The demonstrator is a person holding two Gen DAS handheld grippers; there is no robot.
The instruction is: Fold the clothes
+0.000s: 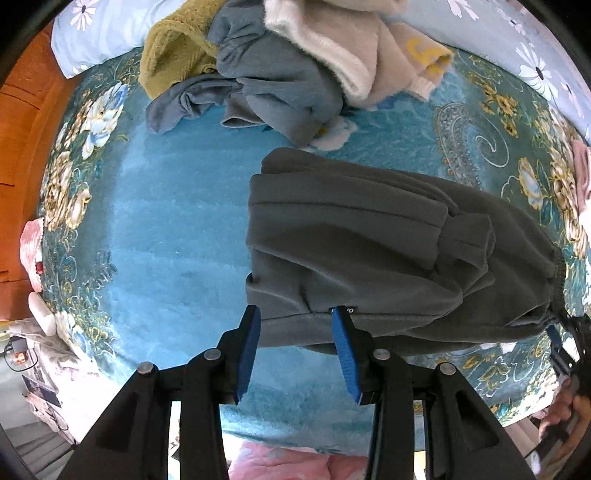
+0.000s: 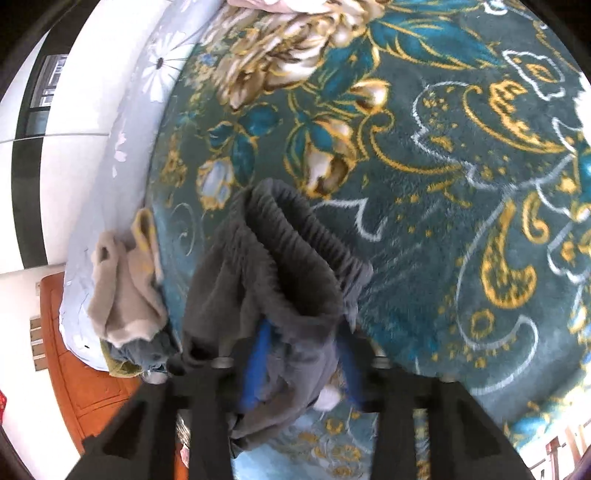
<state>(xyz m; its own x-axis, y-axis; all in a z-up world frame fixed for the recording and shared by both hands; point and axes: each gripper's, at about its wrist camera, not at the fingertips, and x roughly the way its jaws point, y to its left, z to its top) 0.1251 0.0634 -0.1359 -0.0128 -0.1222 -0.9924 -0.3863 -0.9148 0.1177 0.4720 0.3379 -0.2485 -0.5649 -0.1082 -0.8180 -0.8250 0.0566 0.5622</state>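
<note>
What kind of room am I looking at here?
Most likely a bedroom. The dark grey trousers lie on a plush floral blanket spread like a bed cover, a daisy-print pillow sits at its far edge, and a pile of clothes waits nearby.

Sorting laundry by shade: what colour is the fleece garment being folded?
Dark grey fleece garment, plain, no pattern; clearest in the left wrist view.

Location: domestic bedroom. Indicators: a bed covered by a plush teal floral blanket (image 1: 166, 221), daisy-print light-blue bedding (image 1: 99, 33) along its edge, a loose pile of clothes (image 1: 288, 66) on the blanket, an orange wooden headboard (image 1: 22, 147), and a window (image 2: 48, 88) in a white wall.
</note>
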